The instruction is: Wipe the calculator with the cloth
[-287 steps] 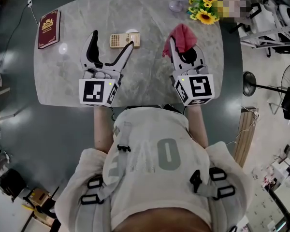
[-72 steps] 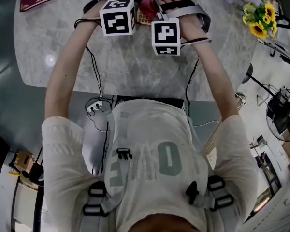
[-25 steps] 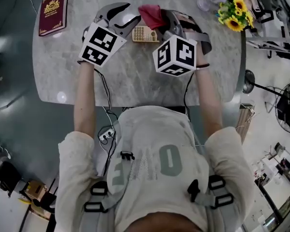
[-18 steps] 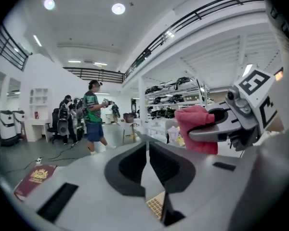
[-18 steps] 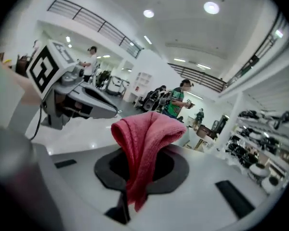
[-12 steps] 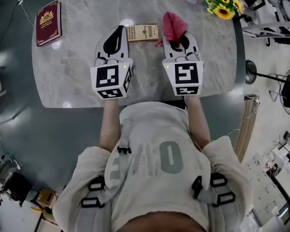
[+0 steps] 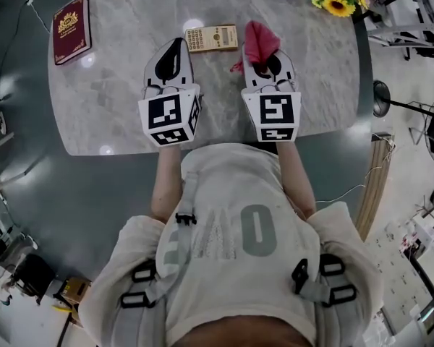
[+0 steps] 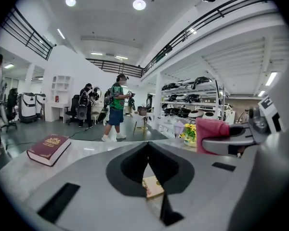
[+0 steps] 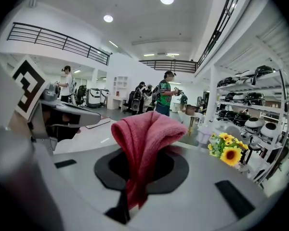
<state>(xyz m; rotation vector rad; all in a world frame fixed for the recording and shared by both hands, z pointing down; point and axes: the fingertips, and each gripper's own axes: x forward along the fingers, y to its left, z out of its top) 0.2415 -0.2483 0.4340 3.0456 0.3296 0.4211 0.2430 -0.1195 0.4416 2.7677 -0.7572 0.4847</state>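
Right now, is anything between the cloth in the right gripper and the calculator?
Nothing visible. Only bare table lies between the cloth, clamped in the right gripper, and the calculator to its left. The shut, empty left gripper sits clear of that path.

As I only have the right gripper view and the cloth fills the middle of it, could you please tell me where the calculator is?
Observer: The calculator lies flat on the table, just ahead of the two grippers and between them.
Operator: Thank you. Is the left gripper holding anything?
Observer: No. The left gripper has its jaws shut with nothing between them.
Operator: Is my cloth touching the calculator?
Observer: It looks clear of it. From the head view the cloth, pinched in the right gripper, sits just to the right of the calculator's right end.
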